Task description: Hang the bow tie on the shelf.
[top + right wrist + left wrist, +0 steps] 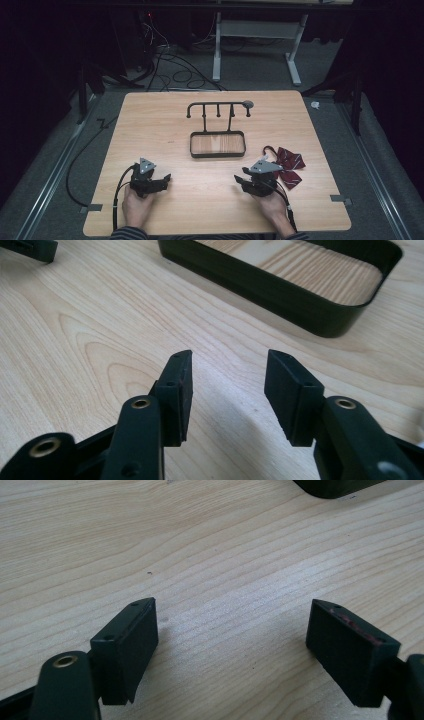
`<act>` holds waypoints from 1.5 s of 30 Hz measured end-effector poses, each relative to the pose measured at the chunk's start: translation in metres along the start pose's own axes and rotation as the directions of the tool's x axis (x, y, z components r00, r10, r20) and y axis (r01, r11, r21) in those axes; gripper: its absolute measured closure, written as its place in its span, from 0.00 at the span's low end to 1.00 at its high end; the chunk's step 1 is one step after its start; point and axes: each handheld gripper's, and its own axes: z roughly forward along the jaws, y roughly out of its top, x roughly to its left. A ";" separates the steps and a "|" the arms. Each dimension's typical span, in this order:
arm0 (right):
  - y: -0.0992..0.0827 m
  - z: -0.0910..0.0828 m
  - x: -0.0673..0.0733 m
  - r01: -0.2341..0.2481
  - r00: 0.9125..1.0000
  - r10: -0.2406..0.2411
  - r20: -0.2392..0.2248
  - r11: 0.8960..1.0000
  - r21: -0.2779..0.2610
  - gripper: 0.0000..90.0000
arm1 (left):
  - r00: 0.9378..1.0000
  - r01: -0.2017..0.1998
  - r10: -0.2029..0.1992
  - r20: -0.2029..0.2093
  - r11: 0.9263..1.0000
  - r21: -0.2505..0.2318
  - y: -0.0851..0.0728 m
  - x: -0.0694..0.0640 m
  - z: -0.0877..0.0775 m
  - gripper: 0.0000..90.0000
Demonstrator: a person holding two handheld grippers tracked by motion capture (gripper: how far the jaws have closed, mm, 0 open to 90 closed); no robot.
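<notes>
A black stand with a hook bar [218, 105] rises from a black-rimmed tray [193, 145] with a wooden floor at the table's middle. A dark red striped bow tie [290, 165] lies on the table at the right, just beyond my right hand. Near the front edge, my left gripper [164, 180] rests low over the wood, open and holding nothing; its jaws [232, 607] are wide apart. My right gripper [240, 181] is also open and holds nothing, and it [229, 356] points toward the tray wall [280, 290].
The wooden table [150, 125] is bare around the stand. A dark corner of the tray [335, 486] shows at the top of the left gripper view. A black jaw tip of the other gripper [30, 247] shows at the top left of the right gripper view. Cables and desk legs are on the floor behind the table.
</notes>
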 end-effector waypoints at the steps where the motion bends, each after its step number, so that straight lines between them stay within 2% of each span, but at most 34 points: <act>1: 0.000 -0.002 -0.001 -0.010 1.000 0.010 -0.001 1.000 -0.004 0.65 | 1.000 0.000 0.000 0.000 1.000 0.000 0.000 0.000 0.000 0.24; 8: -0.002 -0.016 -0.011 -0.040 0.999 0.040 0.003 0.999 -0.010 0.73 | 1.000 0.000 0.000 0.000 1.000 0.000 0.000 0.000 0.000 0.24; 17: -0.007 -0.029 -0.026 -0.072 0.997 0.072 0.029 0.997 -0.018 0.77 | 1.000 0.000 0.000 0.000 1.000 0.000 0.000 0.000 0.000 0.24; 24: -0.008 -0.038 -0.035 -0.072 0.996 0.073 0.060 0.997 -0.026 0.81 | 1.000 0.000 0.000 0.000 1.000 0.000 0.000 0.000 0.000 0.24; 32: -0.006 -0.041 -0.051 -0.078 0.992 0.080 0.099 0.996 -0.032 0.82 | 1.000 0.000 0.000 0.000 1.000 0.000 0.000 0.000 0.000 0.24; 39: -0.004 -0.043 -0.063 -0.121 0.985 0.125 0.115 0.992 -0.042 0.83 | 1.000 0.000 0.000 0.001 1.000 0.000 0.000 0.000 0.000 0.24; 45: 0.003 -0.048 -0.072 -0.131 0.981 0.139 0.133 0.989 -0.062 0.83 | 1.000 0.000 0.000 0.000 1.000 0.001 0.000 0.000 0.000 0.24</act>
